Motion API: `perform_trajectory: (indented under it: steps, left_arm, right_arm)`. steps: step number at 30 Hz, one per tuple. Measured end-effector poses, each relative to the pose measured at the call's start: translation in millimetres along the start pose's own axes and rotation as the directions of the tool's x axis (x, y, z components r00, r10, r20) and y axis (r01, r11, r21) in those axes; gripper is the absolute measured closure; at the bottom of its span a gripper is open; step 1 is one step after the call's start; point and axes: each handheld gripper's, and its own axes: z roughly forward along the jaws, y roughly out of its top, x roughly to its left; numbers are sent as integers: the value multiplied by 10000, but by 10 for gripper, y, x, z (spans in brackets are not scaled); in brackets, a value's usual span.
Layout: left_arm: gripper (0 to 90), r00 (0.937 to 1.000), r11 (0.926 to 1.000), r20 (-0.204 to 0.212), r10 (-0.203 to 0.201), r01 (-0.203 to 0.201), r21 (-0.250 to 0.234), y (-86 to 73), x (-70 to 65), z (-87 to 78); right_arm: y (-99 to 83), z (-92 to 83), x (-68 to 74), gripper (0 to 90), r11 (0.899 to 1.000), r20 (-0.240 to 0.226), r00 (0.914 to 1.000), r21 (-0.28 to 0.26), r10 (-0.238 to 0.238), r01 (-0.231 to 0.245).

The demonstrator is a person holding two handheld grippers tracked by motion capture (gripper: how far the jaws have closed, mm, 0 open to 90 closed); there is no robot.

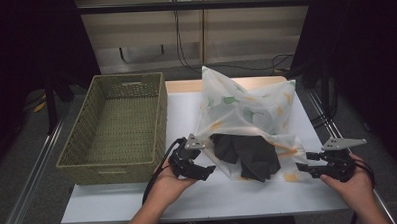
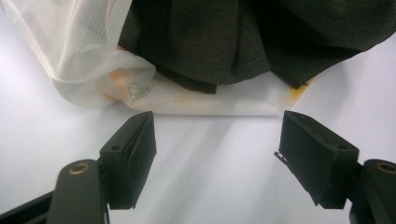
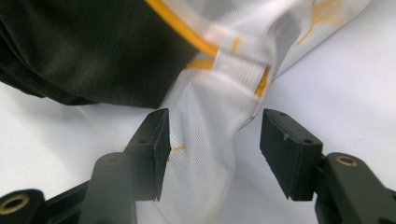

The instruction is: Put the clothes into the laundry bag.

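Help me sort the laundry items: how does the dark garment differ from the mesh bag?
The garment is plain dark and opaque; the bag is pale, see-through mesh printed with green and orange leaves. The garment lies crumpled and low, spilling from the bag's mouth, while the bag stands puffed up behind it. Both are soft fabric on the white table.

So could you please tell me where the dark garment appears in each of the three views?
High view: dark garment lies low centre, spilling from the mesh bag's mouth.
Left gripper view: along the top, beyond the open jaws.
Right gripper view: upper left.
Shared landmark: the bag's orange-trimmed white edge beside the garment.
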Motion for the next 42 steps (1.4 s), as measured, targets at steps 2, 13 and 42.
perform_trajectory:
  steps: [2,13,42]
  left_arm:
    - [273,10000,10000,38,13,-13,3,1,-4,0]
    - [271,10000,10000,68,-55,55,-2,-1,-15,7]
    - [270,9986,9998,505,187,-187,-12,25,-116,44]
  right_arm:
    - [-20,35,-9,446,10000,-17,10000,73,-31,32]
    - [-26,55,40,884,9991,-182,9989,84,-423,424]
    - [-280,-434,90,899,9984,-111,9984,107,-553,555]
